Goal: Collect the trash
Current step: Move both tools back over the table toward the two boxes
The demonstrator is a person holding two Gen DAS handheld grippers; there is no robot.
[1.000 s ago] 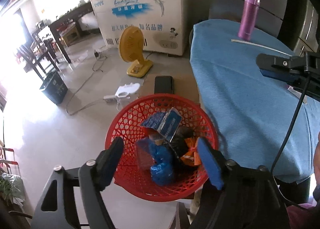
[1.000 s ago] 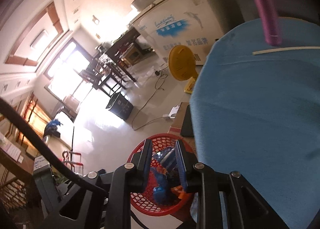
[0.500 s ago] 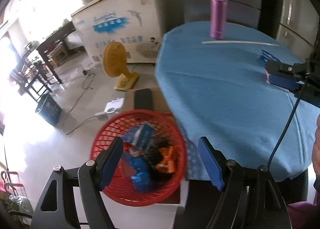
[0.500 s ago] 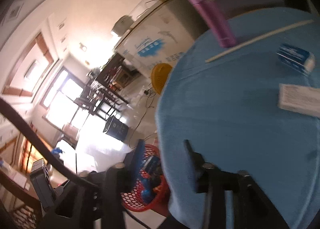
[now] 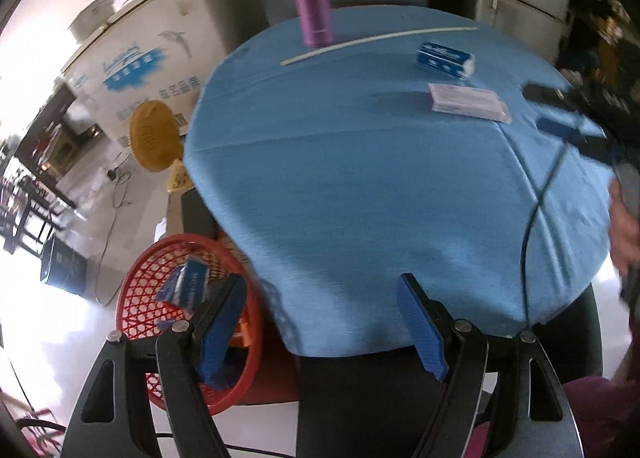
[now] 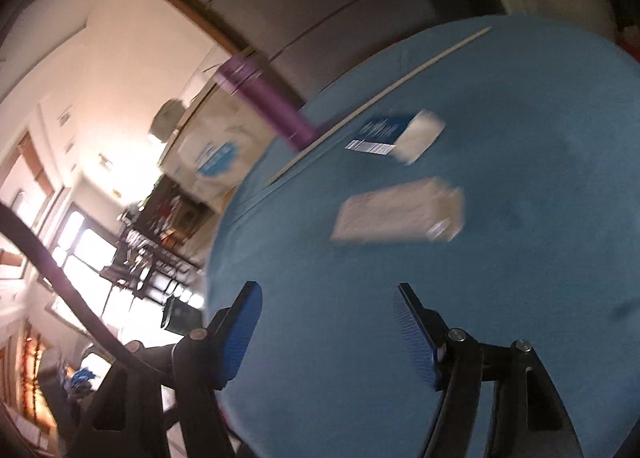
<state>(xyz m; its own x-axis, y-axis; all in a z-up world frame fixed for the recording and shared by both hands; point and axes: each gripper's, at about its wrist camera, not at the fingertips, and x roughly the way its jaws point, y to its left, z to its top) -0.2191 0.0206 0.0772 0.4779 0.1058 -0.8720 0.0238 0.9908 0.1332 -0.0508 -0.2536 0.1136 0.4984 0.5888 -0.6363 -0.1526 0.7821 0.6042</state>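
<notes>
Hovering over the blue-clothed bench (image 5: 360,177), the left claw (image 5: 320,322) stands open and empty. The right claw (image 6: 326,334) is opening, nothing between its jaws. A blue box (image 5: 445,59) and pale packet (image 5: 468,103) lie near each other on the bench; the red basket (image 5: 140,298) of trash sits on the floor beside it.

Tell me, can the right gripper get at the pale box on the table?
Probably yes: the right gripper is empty, jaws opening, and only bare blue cloth lies between it and the pale box.
</notes>
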